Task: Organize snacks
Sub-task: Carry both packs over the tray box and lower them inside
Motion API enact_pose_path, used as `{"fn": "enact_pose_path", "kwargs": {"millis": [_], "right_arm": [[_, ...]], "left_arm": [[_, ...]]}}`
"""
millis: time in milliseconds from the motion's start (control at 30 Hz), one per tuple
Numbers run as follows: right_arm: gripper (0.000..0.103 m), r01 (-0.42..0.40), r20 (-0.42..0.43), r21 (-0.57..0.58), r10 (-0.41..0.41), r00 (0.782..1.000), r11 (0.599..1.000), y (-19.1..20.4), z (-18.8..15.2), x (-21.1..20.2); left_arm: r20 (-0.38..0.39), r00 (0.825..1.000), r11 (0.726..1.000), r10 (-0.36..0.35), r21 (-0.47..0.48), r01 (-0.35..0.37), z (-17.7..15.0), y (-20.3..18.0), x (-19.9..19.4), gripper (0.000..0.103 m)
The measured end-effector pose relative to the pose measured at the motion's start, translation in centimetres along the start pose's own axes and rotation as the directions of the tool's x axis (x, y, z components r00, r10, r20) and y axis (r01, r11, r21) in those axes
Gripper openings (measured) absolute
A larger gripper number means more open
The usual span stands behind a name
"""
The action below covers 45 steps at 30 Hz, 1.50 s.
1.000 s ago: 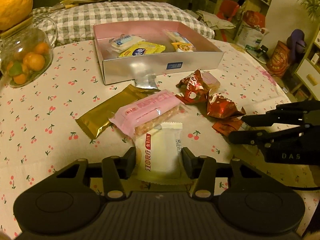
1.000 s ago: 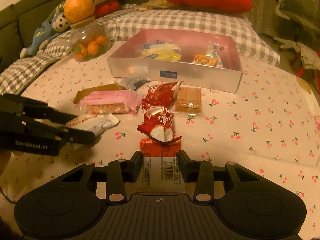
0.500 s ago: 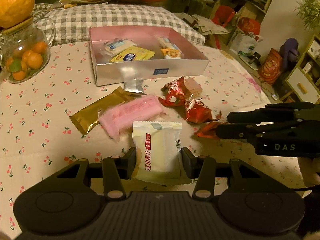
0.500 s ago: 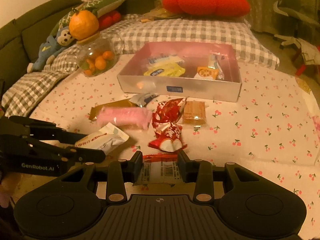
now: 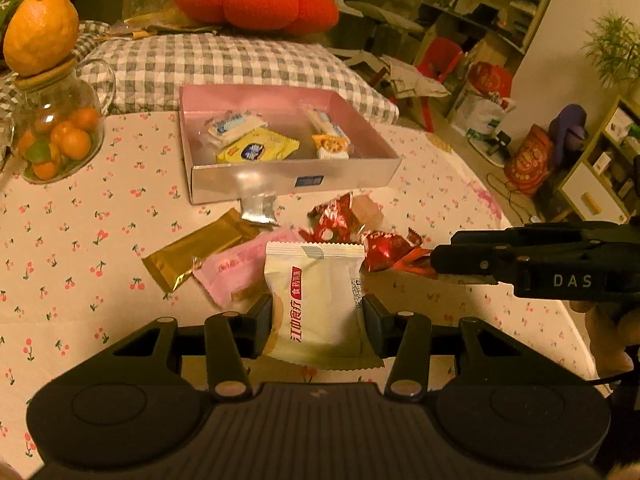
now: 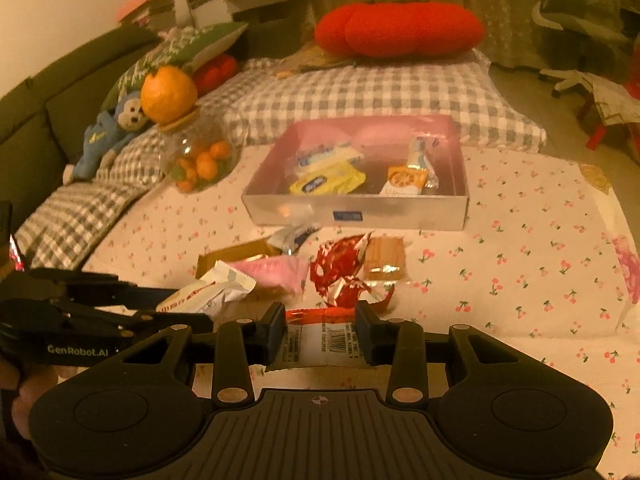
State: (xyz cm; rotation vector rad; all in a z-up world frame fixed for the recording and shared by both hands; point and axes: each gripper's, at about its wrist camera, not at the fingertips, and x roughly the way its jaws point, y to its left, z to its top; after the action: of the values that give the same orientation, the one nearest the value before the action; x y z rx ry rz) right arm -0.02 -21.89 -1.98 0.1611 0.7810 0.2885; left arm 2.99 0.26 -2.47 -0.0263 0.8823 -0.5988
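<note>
My left gripper (image 5: 317,320) is shut on a white snack packet (image 5: 320,292) with a red label, held above the cherry-print tablecloth. My right gripper (image 6: 322,340) is shut on an orange packet (image 6: 324,344) whose barcode side faces up. In the left wrist view the right gripper (image 5: 436,260) is at the right, beside the red wrappers (image 5: 384,244). A gold bar (image 5: 196,252), a pink packet (image 5: 240,268), a silver packet (image 5: 258,208) and a tan cracker packet (image 6: 384,260) lie loose in front of the silver box (image 5: 292,180). The box holds several snacks.
A glass jar of small oranges (image 5: 56,140) with a big orange (image 5: 40,32) on its lid stands at the left. A checked cushion (image 5: 224,68) and a red cushion (image 5: 256,0) lie behind the box. A stuffed monkey (image 6: 108,136) sits on the sofa.
Both grippers have risen, each with its packet. The white packet has come up off the cloth from under the pink packet, and the orange one has left the red wrapper.
</note>
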Motion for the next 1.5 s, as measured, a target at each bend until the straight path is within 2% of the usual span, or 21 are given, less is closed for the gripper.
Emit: {"fn": "enact_pose_path", "kwargs": {"millis": [333,700,867,1067,1200,1500], "right_arm": [[0.037,-0.017,0.044,0.072,0.014,0.999,0.997,-0.6,2.0,-1.3],[0.037,0.008,0.113,0.118,-0.022,0.993,0.993,-1.6,5.8,-0.9],[0.037,-0.026,0.116,0.154,0.008,0.993,0.988,-2.8,7.8,0.8],[0.037,-0.014,0.112,0.171,-0.006,0.994,0.985,-3.7,10.5,3.6],[0.037,-0.001,0.108,0.177,-0.019,0.994,0.984,-4.4,12.0,5.9],[0.037,0.011,0.085,0.200,-0.029,0.996,0.980,-6.4,13.8,10.7]], "left_arm": [[0.025,1.000,1.000,0.009,-0.012,-0.008,1.5,-0.6,-0.3,0.044],[0.041,0.996,0.995,0.078,-0.061,-0.076,4.3,0.1,0.4,0.044],[0.069,0.996,0.997,0.056,-0.062,-0.052,5.7,1.1,1.2,0.044],[0.075,0.994,0.997,0.075,-0.026,-0.074,8.0,1.5,3.9,0.044],[0.061,0.995,0.997,0.082,-0.014,-0.081,9.3,1.6,6.0,0.044],[0.019,0.997,0.993,0.080,0.080,-0.082,11.3,2.0,10.3,0.044]]}}
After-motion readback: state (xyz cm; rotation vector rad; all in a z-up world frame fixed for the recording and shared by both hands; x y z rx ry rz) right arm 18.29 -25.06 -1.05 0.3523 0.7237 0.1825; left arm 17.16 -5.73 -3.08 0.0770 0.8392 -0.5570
